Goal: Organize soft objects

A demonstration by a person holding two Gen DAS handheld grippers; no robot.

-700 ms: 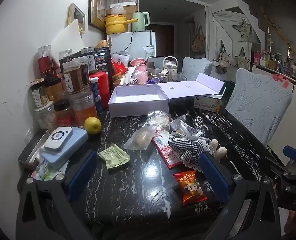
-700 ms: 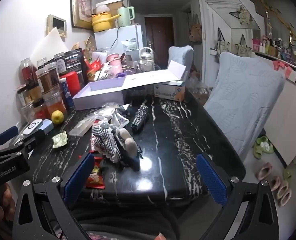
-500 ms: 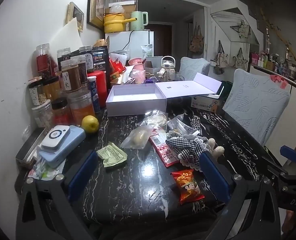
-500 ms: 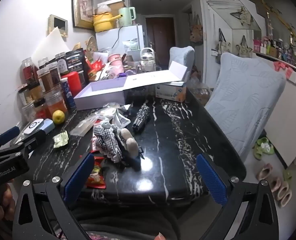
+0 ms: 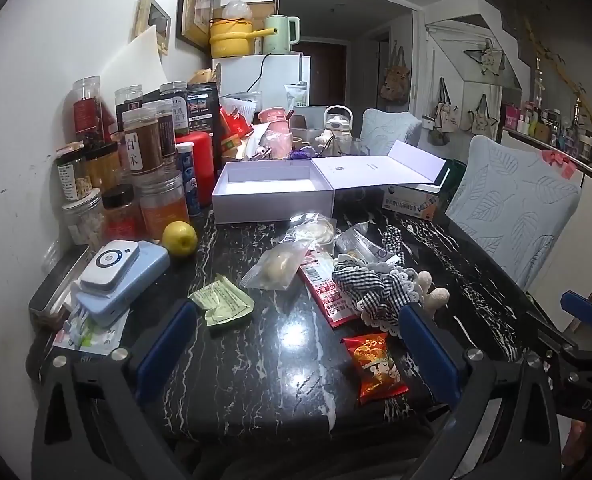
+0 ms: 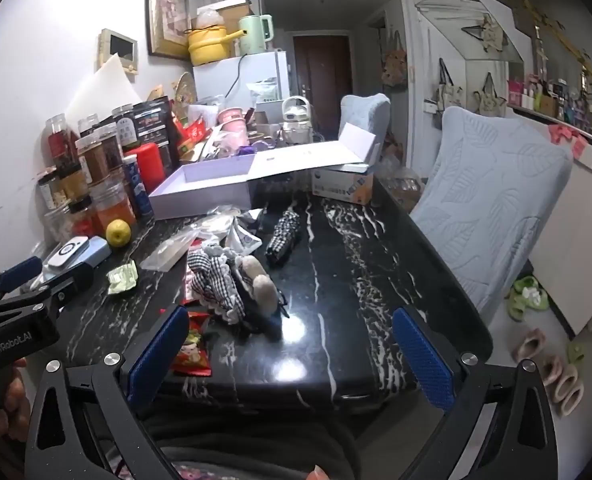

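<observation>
A plush doll in a black-and-white checked dress (image 5: 380, 286) lies on the black marble table (image 5: 280, 360), also in the right wrist view (image 6: 224, 282). A checked fabric roll (image 6: 283, 236) lies beyond it. An open lavender box (image 5: 272, 190) stands at the back, also in the right wrist view (image 6: 200, 192). My left gripper (image 5: 296, 344) is open and empty, over the table's near edge. My right gripper (image 6: 292, 354) is open and empty at the near edge, right of the doll.
Snack packets lie about: a red one (image 5: 376, 362), a green one (image 5: 222, 304), clear bags (image 5: 278, 266). A lemon (image 5: 179, 238), a blue device (image 5: 120, 280) and several jars (image 5: 148, 160) crowd the left. A quilted chair (image 6: 492, 200) stands at the right.
Both grippers have drifted slightly forward toward the table; both stay open. The objects on the table have not moved.
</observation>
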